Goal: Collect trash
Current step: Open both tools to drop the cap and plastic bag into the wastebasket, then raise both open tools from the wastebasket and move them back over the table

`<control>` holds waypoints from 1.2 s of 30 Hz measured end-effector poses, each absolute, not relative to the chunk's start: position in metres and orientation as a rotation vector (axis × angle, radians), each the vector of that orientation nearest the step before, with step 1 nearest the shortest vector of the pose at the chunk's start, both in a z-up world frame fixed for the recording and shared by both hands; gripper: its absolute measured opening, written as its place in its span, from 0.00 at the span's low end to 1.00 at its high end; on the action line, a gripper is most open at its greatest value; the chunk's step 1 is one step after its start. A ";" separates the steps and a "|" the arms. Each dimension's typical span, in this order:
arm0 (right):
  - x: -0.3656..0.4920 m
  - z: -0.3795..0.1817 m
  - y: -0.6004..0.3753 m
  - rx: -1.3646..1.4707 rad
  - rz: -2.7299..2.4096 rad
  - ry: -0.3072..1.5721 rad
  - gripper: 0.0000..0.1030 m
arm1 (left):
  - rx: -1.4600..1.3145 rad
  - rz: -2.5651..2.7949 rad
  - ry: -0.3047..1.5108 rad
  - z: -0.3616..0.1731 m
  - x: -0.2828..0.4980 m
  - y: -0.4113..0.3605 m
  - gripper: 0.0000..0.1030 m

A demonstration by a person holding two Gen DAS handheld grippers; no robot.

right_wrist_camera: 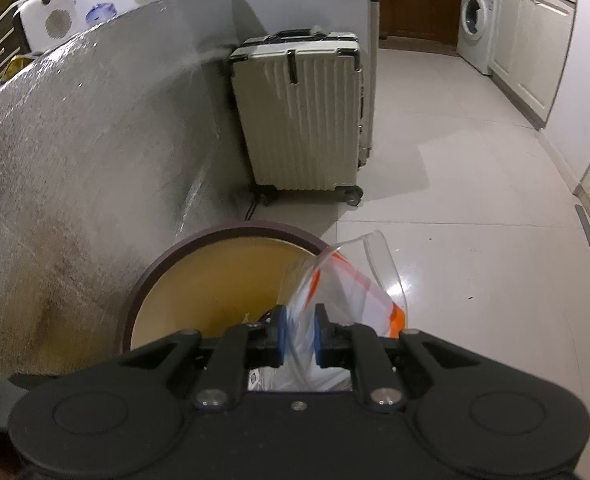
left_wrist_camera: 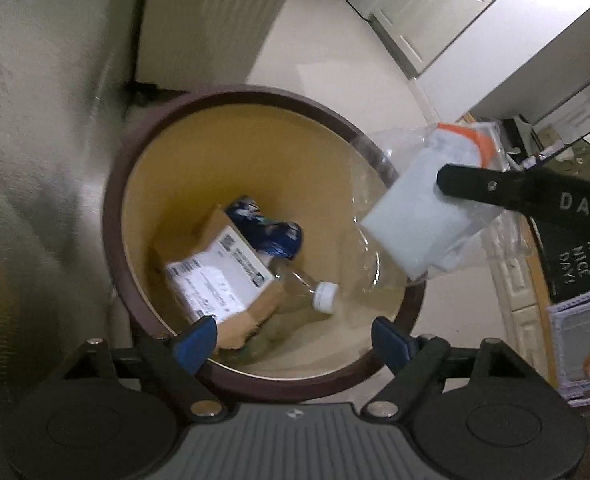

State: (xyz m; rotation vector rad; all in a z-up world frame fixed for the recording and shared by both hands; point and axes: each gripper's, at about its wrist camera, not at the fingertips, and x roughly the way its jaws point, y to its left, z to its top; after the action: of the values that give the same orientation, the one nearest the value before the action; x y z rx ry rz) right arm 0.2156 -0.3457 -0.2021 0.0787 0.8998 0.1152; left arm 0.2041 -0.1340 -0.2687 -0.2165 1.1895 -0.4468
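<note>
Right tongs (right_wrist_camera: pixel 299 334) pinching bag (right_wrist_camera: pixel 335 292), over bin (right_wrist_camera: pixel 231 236)

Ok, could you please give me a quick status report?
Left claw open, empty, above bin. Right claw shut on bag, at bin's rim. Nothing in the way.
</note>
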 end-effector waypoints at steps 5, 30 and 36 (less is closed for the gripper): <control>0.222 -0.208 -0.342 0.083 0.150 0.930 0.14 | -0.186 -0.411 1.142 -0.252 0.197 -0.127 0.85; 0.197 -0.212 -0.344 0.263 0.206 1.019 0.49 | -0.140 -0.344 1.104 -0.228 0.175 -0.110 0.99; 0.173 -0.196 -0.353 0.265 0.195 0.978 0.59 | -0.126 -0.347 1.079 -0.213 0.165 -0.113 1.00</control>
State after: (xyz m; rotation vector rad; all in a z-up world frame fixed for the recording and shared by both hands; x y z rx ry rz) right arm 0.1734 -0.3530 -0.1963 0.2653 0.9781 0.1948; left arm 0.1647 -0.1131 -0.2128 -0.1264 1.0789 -0.3467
